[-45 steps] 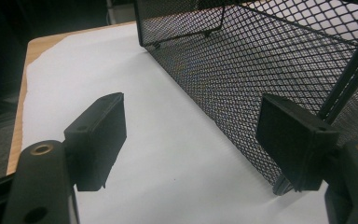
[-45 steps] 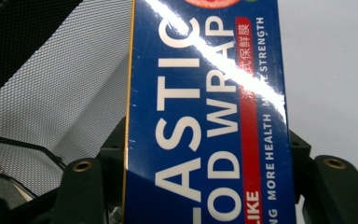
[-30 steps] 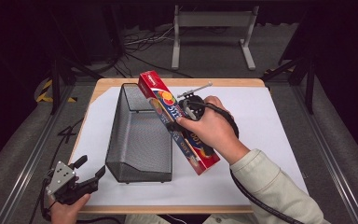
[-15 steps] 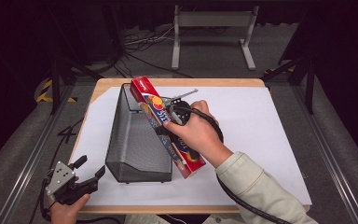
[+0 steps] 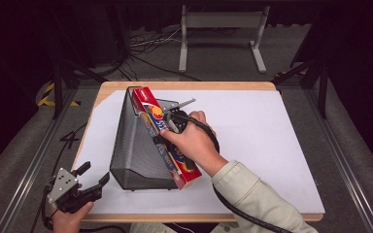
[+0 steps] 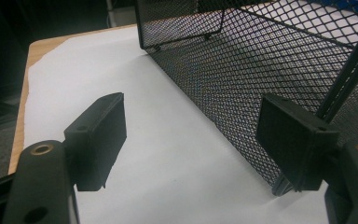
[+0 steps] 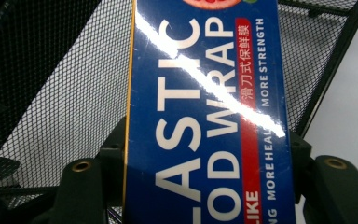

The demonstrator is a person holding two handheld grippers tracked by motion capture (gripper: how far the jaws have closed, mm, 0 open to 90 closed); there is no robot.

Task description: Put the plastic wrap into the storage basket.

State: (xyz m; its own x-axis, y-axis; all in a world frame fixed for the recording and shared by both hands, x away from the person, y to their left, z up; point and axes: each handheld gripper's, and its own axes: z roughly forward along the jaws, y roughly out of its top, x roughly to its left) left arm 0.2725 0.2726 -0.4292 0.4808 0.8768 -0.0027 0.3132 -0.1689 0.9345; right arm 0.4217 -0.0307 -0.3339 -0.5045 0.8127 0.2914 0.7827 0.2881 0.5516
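Box of plastic food wrap, long blue-and-red carton (image 5: 167,141), clamped in right gripper (image 5: 172,124) at frame centre, long axis diagonal over right rim of black wire-mesh basket (image 5: 136,145). Left gripper (image 5: 80,187), lower left, jaws wide w/ nothing between.

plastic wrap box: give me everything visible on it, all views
The plastic wrap box is a long, narrow carton, glossy like printed card: blue face, red side, white "PLASTIC FOOD WRAP" lettering, a red stripe with Chinese text, an orange-red graphic near its far end. The right tool is shut on it, jaws on its two long sides. It lies diagonally along the right rim of the black mesh basket, far end over the basket, near end by the basket's front right corner. Whether it touches the rim is unclear.
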